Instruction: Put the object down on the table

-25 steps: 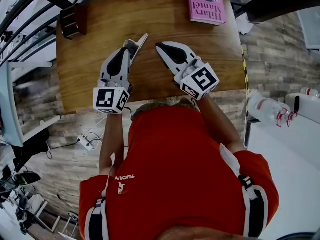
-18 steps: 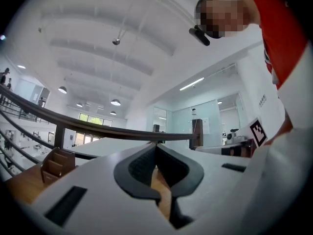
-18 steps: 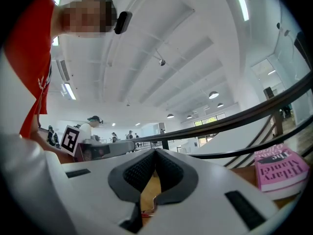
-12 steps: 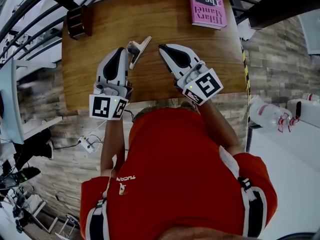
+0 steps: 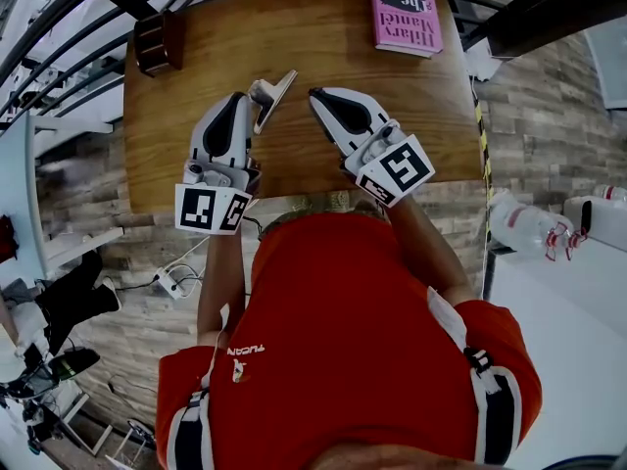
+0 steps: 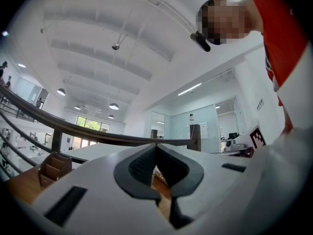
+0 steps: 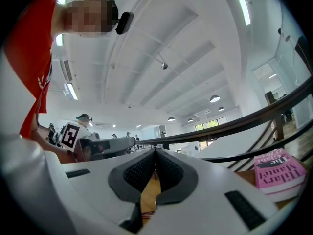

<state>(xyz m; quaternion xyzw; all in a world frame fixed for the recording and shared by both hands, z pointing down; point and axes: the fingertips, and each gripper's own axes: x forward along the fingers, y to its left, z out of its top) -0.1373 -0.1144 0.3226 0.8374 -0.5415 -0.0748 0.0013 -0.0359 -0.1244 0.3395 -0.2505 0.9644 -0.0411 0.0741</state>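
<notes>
The object (image 5: 272,92), a thin pale blade with a stubby grey end, lies on the tabletop (image 5: 196,67), well left of the pink book (image 5: 405,10) and nearer the person. It looks light, stiff and likely slippery lying flat, so the thicker grey end seems the better hold. The left tongs (image 5: 242,97) and right tongs (image 5: 313,93) flank it, both pinched together and empty.
</notes>
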